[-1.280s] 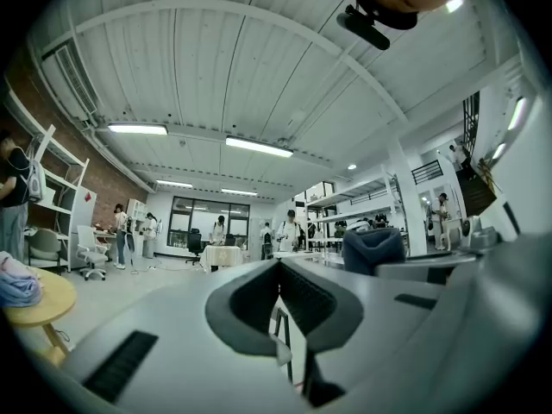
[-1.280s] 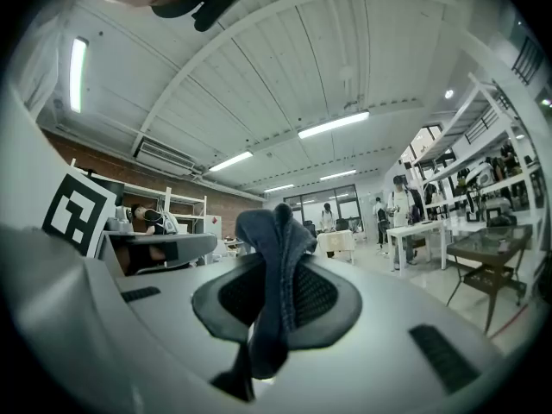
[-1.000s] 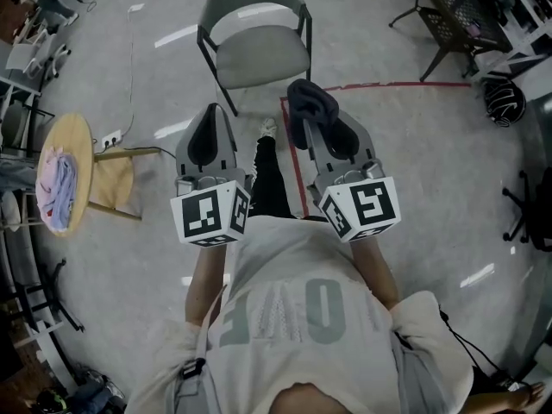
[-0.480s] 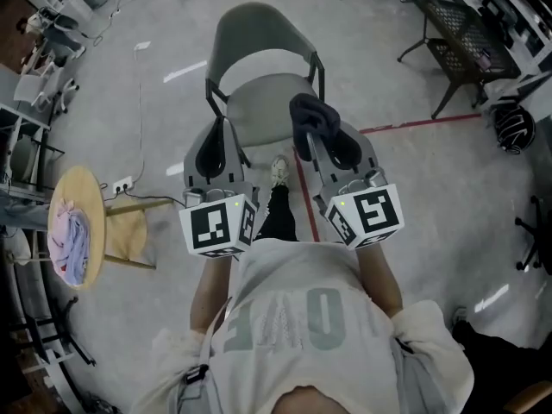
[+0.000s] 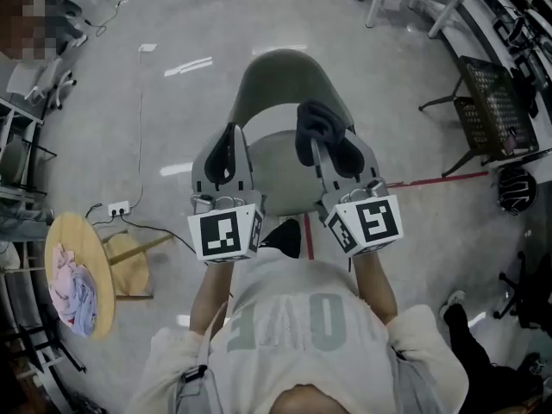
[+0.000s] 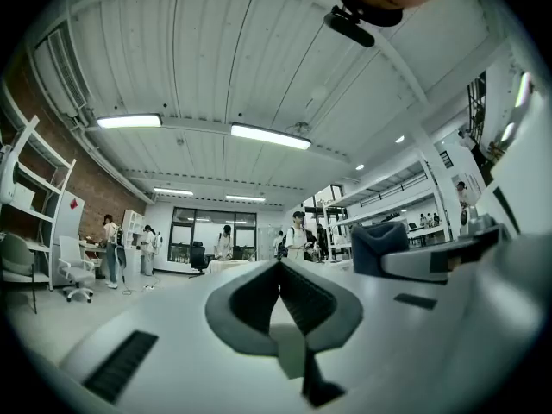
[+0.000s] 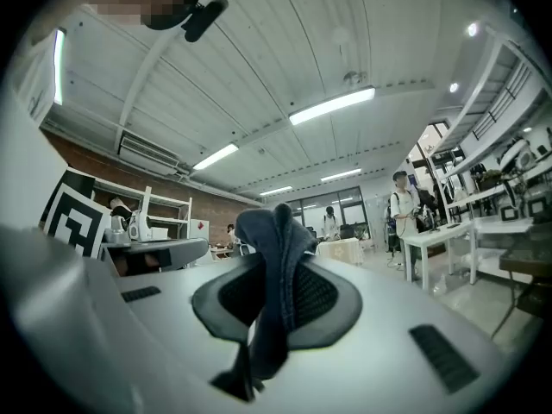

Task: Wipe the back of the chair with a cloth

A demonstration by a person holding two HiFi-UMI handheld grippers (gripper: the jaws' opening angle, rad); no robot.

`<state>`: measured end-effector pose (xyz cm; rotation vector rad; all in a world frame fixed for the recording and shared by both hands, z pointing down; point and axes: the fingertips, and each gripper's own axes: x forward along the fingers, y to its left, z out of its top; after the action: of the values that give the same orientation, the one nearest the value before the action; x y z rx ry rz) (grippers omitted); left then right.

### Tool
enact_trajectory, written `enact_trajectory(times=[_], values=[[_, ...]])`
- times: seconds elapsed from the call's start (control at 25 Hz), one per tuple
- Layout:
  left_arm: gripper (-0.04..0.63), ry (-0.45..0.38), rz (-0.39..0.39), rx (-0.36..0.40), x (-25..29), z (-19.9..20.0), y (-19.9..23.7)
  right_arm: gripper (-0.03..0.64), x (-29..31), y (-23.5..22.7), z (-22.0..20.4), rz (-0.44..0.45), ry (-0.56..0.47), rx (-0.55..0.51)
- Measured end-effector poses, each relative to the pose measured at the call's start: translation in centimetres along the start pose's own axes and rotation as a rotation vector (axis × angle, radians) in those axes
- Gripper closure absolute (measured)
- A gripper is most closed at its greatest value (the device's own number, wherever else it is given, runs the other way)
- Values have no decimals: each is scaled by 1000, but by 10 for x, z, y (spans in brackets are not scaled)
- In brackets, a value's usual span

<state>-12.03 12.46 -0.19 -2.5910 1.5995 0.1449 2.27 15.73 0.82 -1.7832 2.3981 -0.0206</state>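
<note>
A grey chair [image 5: 289, 80] with a curved backrest and black legs stands on the floor straight ahead of me in the head view. My right gripper [image 5: 317, 136] hangs above its seat, shut on a dark blue cloth [image 5: 316, 126]. In the right gripper view the cloth [image 7: 274, 274] is bunched between the jaws and sticks out past them. My left gripper [image 5: 226, 145] is held level beside it over the seat's left part; its jaws meet with nothing between them. The left gripper [image 6: 278, 270] points out at the room in its own view.
A round wooden side table [image 5: 76, 274] with a pink and lilac cloth pile [image 5: 69, 287] stands at the left. A power strip and cable [image 5: 112, 208] lie on the floor near it. Red floor tape [image 5: 431, 179] runs right of the chair. Black mesh furniture [image 5: 496, 102] is at the right.
I have stepped toward the chair: it has moved from the top of the head view down under both grippers. The grippers keep their pose, with the cloth still held.
</note>
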Motion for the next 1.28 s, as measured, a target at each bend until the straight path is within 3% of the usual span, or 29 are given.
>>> enact_trajectory(times=[0.2, 0.48, 0.72, 1.28], values=[[580, -3, -14, 12, 86, -2, 35, 557, 88, -30, 3, -23, 35, -11], [580, 35, -2, -22, 153, -21, 56, 557, 144, -59, -7, -40, 90, 8], [580, 73, -21, -28, 183, -31, 27, 557, 144, -94, 0, -69, 80, 17], [580, -40, 28, -9, 207, 13, 6, 557, 157, -116, 22, 15, 12, 11]])
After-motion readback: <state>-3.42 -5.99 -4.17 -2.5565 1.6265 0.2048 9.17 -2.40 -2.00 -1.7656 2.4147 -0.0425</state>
